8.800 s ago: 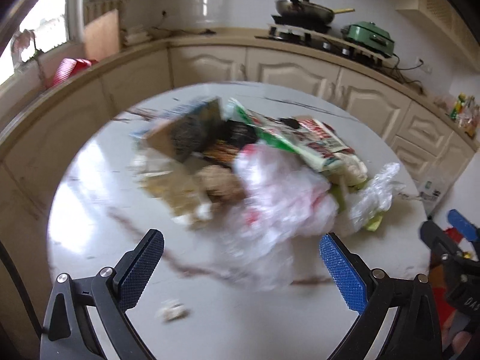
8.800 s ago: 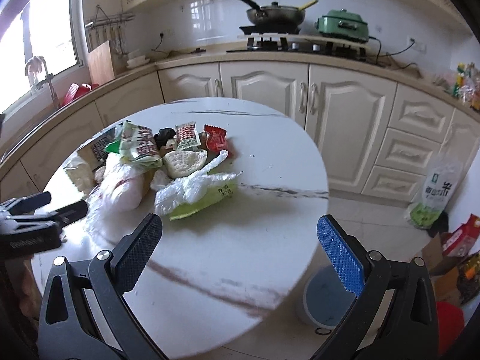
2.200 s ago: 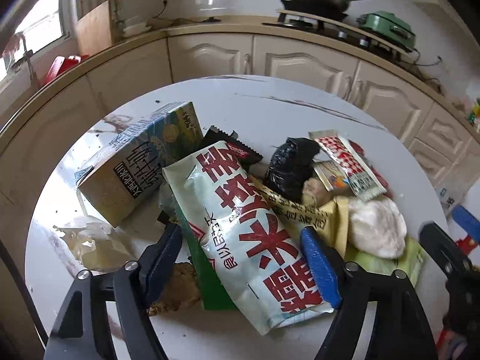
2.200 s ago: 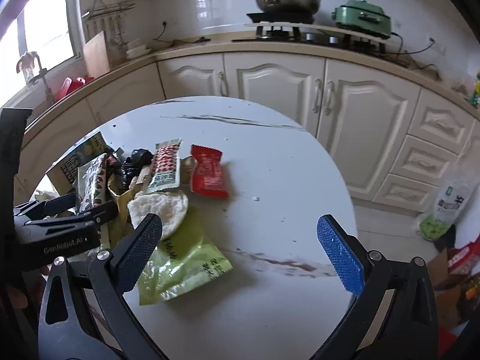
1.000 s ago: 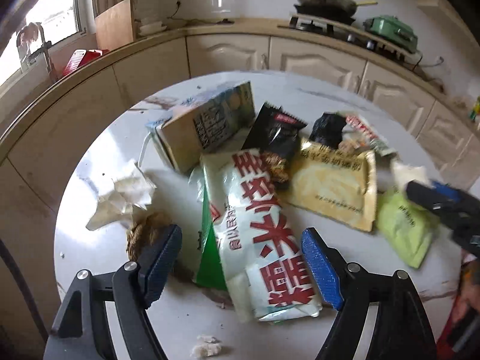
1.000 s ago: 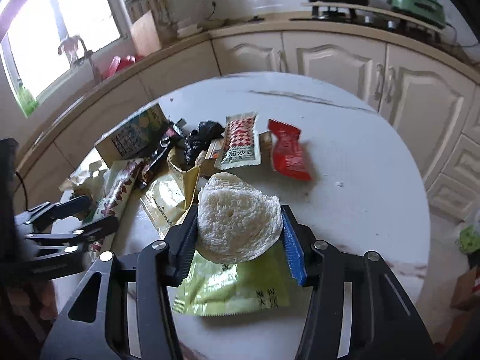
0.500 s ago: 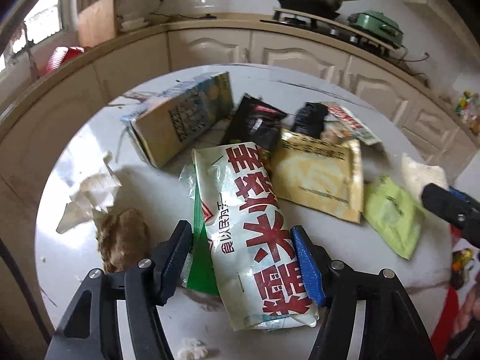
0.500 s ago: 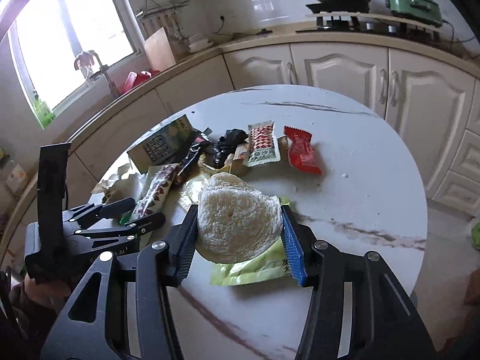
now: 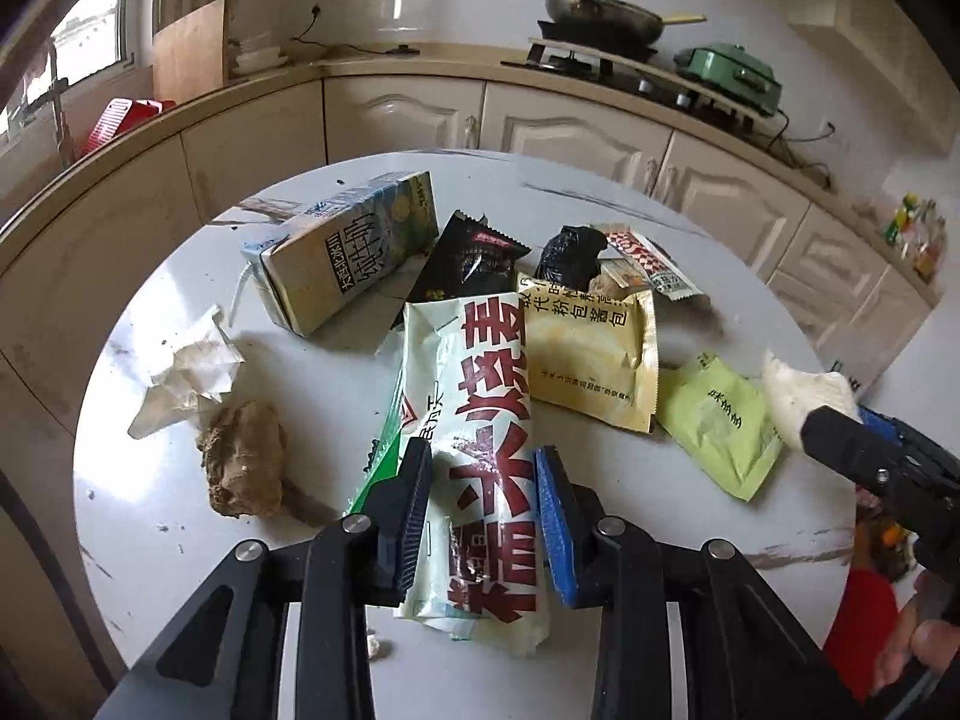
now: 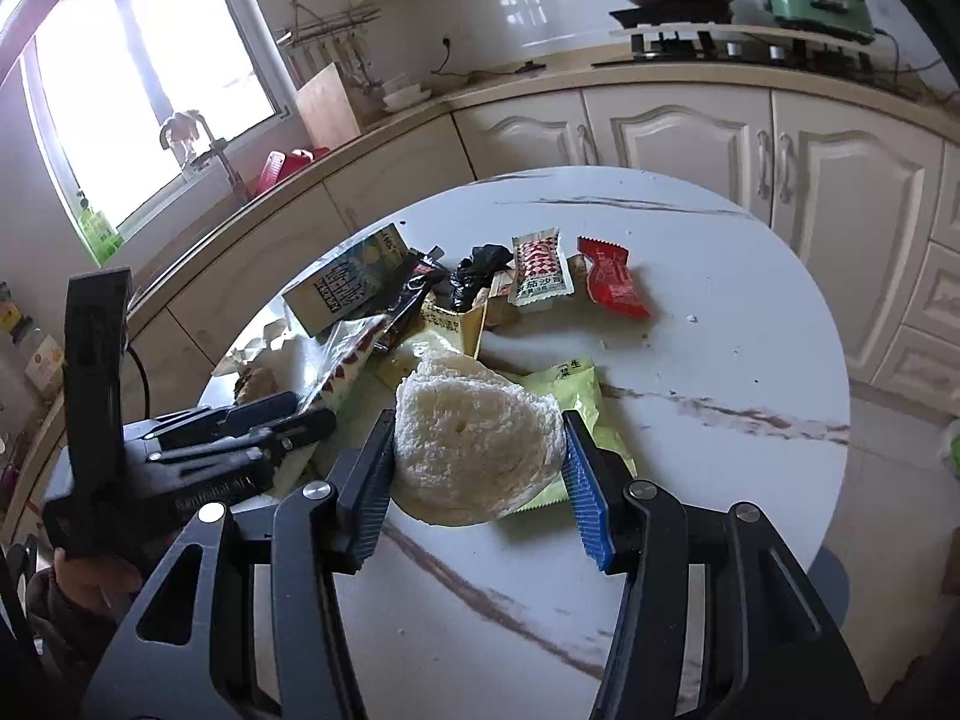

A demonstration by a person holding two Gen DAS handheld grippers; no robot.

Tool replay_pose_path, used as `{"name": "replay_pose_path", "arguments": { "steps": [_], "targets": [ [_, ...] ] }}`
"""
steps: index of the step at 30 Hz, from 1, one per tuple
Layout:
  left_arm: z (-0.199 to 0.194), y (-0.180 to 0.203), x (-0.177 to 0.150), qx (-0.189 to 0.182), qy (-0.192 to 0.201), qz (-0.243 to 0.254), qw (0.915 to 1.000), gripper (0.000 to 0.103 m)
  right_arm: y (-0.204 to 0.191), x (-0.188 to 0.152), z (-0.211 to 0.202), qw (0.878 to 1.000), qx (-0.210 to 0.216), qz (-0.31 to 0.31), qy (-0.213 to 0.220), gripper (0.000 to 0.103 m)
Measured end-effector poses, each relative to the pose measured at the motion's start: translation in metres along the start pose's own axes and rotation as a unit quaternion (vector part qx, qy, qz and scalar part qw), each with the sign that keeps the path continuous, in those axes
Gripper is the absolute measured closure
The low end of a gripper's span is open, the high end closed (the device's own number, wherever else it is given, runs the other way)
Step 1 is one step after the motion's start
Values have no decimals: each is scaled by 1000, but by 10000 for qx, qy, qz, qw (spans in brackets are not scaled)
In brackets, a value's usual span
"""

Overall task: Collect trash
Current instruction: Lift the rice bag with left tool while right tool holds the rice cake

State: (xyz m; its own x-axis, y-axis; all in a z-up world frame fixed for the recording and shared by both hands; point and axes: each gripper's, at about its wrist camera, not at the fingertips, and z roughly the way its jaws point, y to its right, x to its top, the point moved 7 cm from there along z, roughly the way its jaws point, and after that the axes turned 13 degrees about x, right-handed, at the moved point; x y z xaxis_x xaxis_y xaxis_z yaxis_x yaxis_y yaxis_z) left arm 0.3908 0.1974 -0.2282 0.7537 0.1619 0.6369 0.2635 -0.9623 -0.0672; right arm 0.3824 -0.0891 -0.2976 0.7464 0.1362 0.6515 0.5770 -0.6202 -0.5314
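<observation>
At the bottom centre of the left wrist view, the left tool (image 9: 483, 504) has just been closing and now pinches the long white plastic bag with red characters (image 9: 480, 420), which runs up toward mid-frame over the round white marble bench (image 9: 150, 540). In the right wrist view's lower centre, the right tool (image 10: 477, 480) clamps a pale round bread piece (image 10: 474, 444) above a lime-green sachet (image 10: 570, 396).

Bright window glare, fisheye-warped edges

place: home kitchen | evidence: wok (image 9: 603, 9) on gas hob (image 10: 750, 45), cream cabinets (image 10: 672, 120) under curved counter | also: green electric pot (image 9: 729, 69) (lid on), round marble table (image 10: 690, 420)
</observation>
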Motion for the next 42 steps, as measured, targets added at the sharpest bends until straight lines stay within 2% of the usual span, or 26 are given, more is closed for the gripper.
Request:
{"name": "replay_pose_path", "arguments": {
  "steps": [3,6,9,10,12,13,16,18,19,20,22,24,25,30,32,34,36,39,42],
  "targets": [
    [-7,-3,-6,-69,-9,-110,9999,74,-3,-4,-4,10000,20,-8,10,53],
    [-17,-7,-10,-201,34,-195,9996,82,-3,-8,-7,10000,54,37,-11,53],
    [-22,-7,-15,-98,-29,17,9999,81,-4,-13,-9,9999,101,74,-31,53],
    [-23,-9,-15,83,2,26,10000,77,-4,-14,-10,9999,105,71,-31,53],
    [-23,-14,-19,386,40,96,9992,58,-5,-15,-12,9999,118,71,-4,53],
    [-21,-14,-21,413,13,106,9991,41,-5,-15,-13,9999,112,75,5,53],
    [-13,-18,-32,499,-120,93,9986,40,-5,-17,-13,9999,101,80,11,53],
    [-13,-20,-32,634,-56,178,9978,33,-4,-17,-13,9999,92,76,1,53],
    [-11,-21,-33,678,-94,187,9975,25,-4,-17,-12,9999,100,77,-5,53],
    [-7,-23,-34,688,-182,123,9974,21,-4,-16,-11,9999,108,74,-5,53],
    [-7,-25,-34,589,-152,47,9981,20,-5,-16,-10,9999,125,72,-8,53],
    [-6,-24,-32,516,-147,104,9985,24,-5,-16,-9,9999,139,65,-6,53],
    [-7,-24,-32,478,-123,110,9987,34,-6,-16,-8,9999,148,61,-5,53],
    [-8,-28,-30,326,-9,-47,9995,40,-7,-14,-4,9999,162,58,-20,53],
    [-16,-30,-26,132,106,-213,9996,55,-8,-15,-3,9998,169,64,-33,53],
    [-23,-32,-22,18,77,-324,9994,62,-10,-17,-4,9998,174,55,-37,53],
    [-24,-29,-21,-152,56,-313,9994,82,-12,-17,-6,9998,197,48,-30,54],
    [-25,-30,-25,-51,43,-276,9996,81,-14,-17,-12,9998,212,30,-1,54],
    [-28,-37,-27,-129,45,-406,9991,81,-16,-18,-17,9998,222,23,7,54]
  ]
}}
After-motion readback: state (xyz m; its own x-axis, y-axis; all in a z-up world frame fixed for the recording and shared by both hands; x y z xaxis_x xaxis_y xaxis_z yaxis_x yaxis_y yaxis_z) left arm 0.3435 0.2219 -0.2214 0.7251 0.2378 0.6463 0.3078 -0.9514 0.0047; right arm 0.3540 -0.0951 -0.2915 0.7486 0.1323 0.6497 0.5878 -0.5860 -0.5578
